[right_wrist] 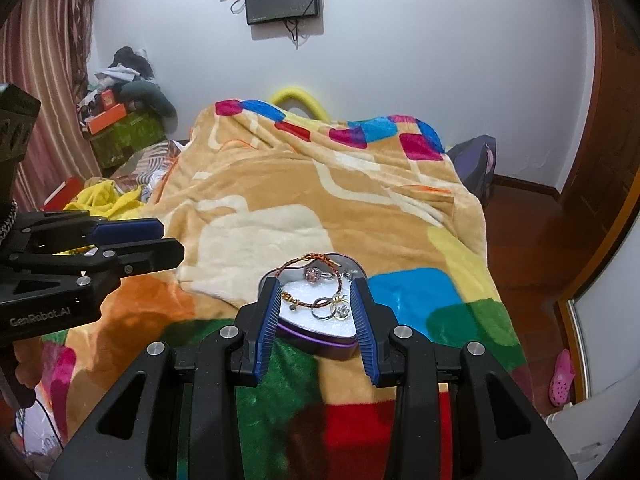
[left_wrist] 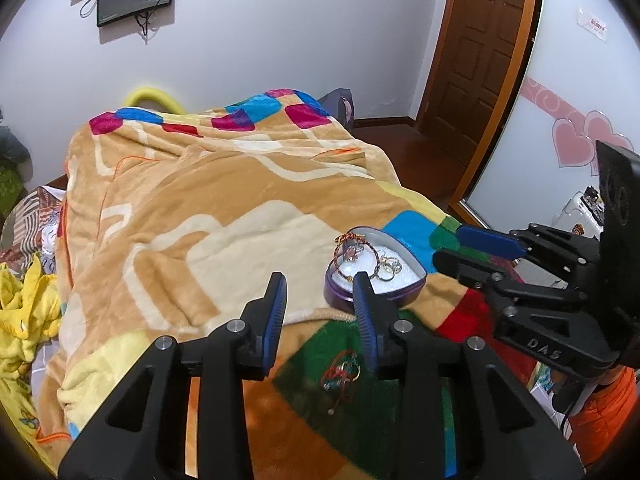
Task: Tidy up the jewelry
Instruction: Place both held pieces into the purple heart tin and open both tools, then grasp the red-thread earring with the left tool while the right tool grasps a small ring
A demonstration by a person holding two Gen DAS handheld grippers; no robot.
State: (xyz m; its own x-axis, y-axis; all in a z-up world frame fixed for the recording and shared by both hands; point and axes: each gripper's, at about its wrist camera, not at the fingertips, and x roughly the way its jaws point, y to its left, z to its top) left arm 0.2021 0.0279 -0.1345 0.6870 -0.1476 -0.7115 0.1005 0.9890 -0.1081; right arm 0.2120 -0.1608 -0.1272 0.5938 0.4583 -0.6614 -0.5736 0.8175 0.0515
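Just below the left hand-held gripper (left_wrist: 320,300) – jaws parted, empty – lay the loose red bracelet (left_wrist: 340,374) on the blanket (left_wrist: 200,208), nearer it than the open right hand-held gripper (right_wrist: 314,308), near the heart-shaped box (left_wrist: 400,280).

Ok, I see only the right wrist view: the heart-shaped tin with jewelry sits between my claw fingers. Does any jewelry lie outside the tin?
Observer: Yes. The left wrist view shows a loose red-cord tangle on a green patch of the blanket, nearer to the camera than the tin.
Operator: Where is it relative to the left claw?
Observer: Under the open left claw, close to its right-hand finger, and not gripped.
Operator: Is the right claw visible there?
Observer: Yes. The right claw comes in from the right edge, with its tips beside the tin's right side. I cannot tell whether they touch it.
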